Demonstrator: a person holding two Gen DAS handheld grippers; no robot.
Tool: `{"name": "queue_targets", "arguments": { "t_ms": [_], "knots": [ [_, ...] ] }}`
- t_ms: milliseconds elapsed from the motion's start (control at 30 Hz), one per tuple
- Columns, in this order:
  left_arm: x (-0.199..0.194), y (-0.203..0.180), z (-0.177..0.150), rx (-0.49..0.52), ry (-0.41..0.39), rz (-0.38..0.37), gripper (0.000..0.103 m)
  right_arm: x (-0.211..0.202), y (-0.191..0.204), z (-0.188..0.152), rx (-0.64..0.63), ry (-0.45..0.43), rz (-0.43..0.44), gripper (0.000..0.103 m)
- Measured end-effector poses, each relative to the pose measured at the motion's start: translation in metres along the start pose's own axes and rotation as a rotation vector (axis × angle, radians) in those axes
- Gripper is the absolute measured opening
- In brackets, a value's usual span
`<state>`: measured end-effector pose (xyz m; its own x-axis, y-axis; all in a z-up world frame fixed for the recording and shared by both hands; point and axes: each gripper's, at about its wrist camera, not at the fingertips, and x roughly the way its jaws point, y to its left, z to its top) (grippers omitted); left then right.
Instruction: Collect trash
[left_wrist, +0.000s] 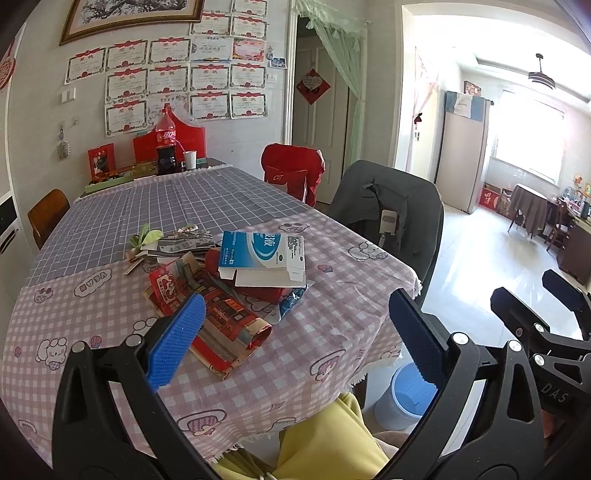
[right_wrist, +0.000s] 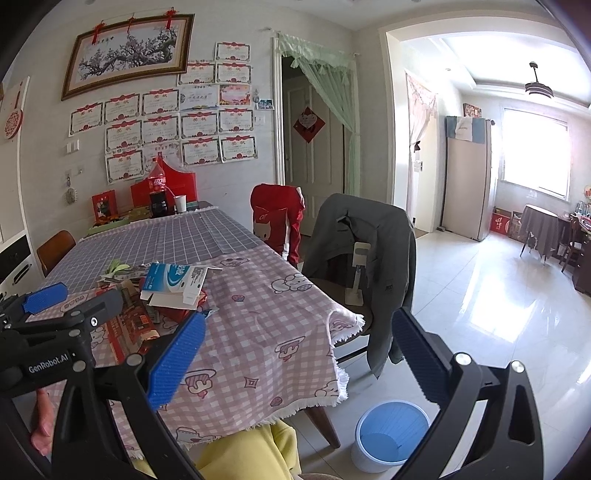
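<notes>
A heap of trash lies on the pink checked tablecloth (left_wrist: 332, 317): a blue-and-white carton (left_wrist: 264, 254), red printed wrappers (left_wrist: 218, 317), torn paper and a green leaf (left_wrist: 147, 236). The carton also shows in the right wrist view (right_wrist: 175, 282). My left gripper (left_wrist: 295, 332) is open and empty, held above the table's near edge just in front of the heap. My right gripper (right_wrist: 299, 350) is open and empty, off the table's right corner above the floor. A blue-rimmed waste bin (right_wrist: 391, 435) stands on the floor below the corner; it also shows in the left wrist view (left_wrist: 406, 398).
A chair with a grey jacket (right_wrist: 362, 251) stands at the table's right side, and one with a red cover (right_wrist: 277, 221) behind it. A cola bottle (left_wrist: 166, 144), a cup (left_wrist: 190, 159) and red boxes stand at the far end. The person's yellow clothing (left_wrist: 325, 439) is near the edge.
</notes>
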<state>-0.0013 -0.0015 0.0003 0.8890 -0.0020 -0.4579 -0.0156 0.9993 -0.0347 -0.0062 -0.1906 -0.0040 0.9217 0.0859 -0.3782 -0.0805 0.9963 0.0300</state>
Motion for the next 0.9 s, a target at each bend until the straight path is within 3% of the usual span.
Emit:
{"name": "queue_targets", "arguments": {
  "t_ms": [900],
  "knots": [
    [0.0061,0.0066,-0.0007,-0.019,0.023,0.007,0.098,0.009,0.0059,0.0002,-0.01,0.024,0.011,0.099]
  ]
}}
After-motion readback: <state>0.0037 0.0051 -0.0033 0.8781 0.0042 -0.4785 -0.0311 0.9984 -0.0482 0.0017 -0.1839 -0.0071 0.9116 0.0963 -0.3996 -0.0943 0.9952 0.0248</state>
